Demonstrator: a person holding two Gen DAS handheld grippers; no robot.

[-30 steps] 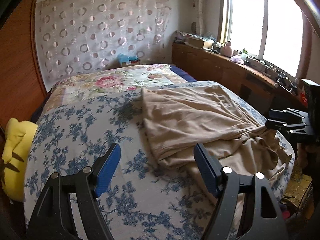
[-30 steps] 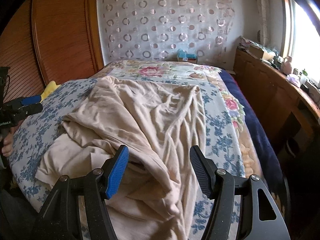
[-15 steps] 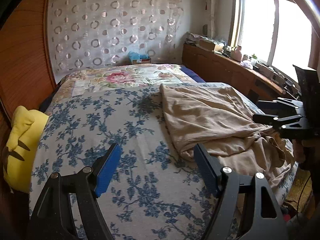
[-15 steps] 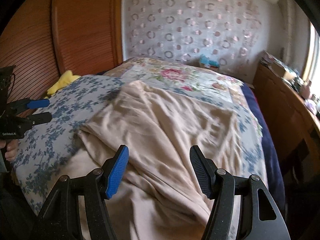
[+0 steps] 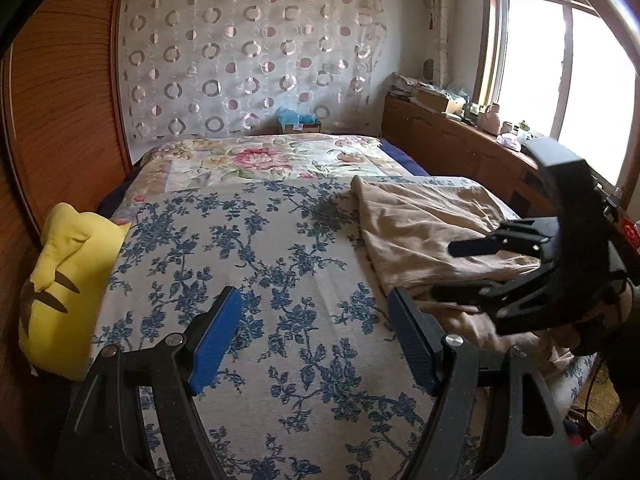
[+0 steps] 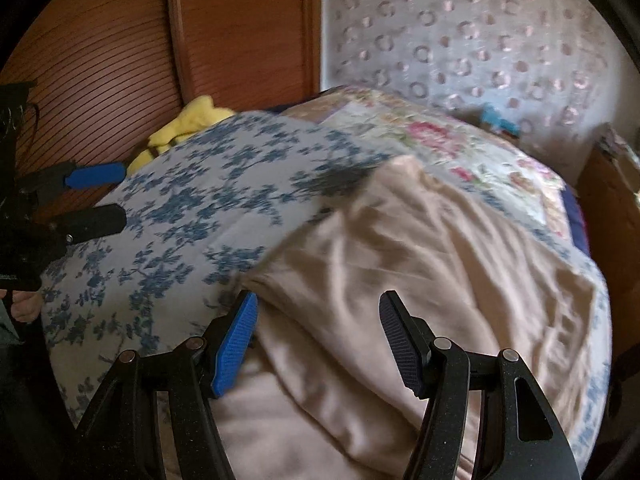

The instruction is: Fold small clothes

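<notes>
- A crumpled beige garment lies on the right half of a bed, on a blue-flowered bedspread.
- The left gripper hovers over bare bedspread just left of the garment, jaws wide apart and holding nothing.
- The right gripper hangs over the garment's near edge, jaws spread and empty.
- A yellow plush sits at the bed's left edge.

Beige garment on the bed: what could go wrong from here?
1. The beige garment is bunched in overlapping layers, so the open right hand-held gripper may pinch several at once.
2. Its near edge droops off the bed; a tug could slide it off.
</notes>
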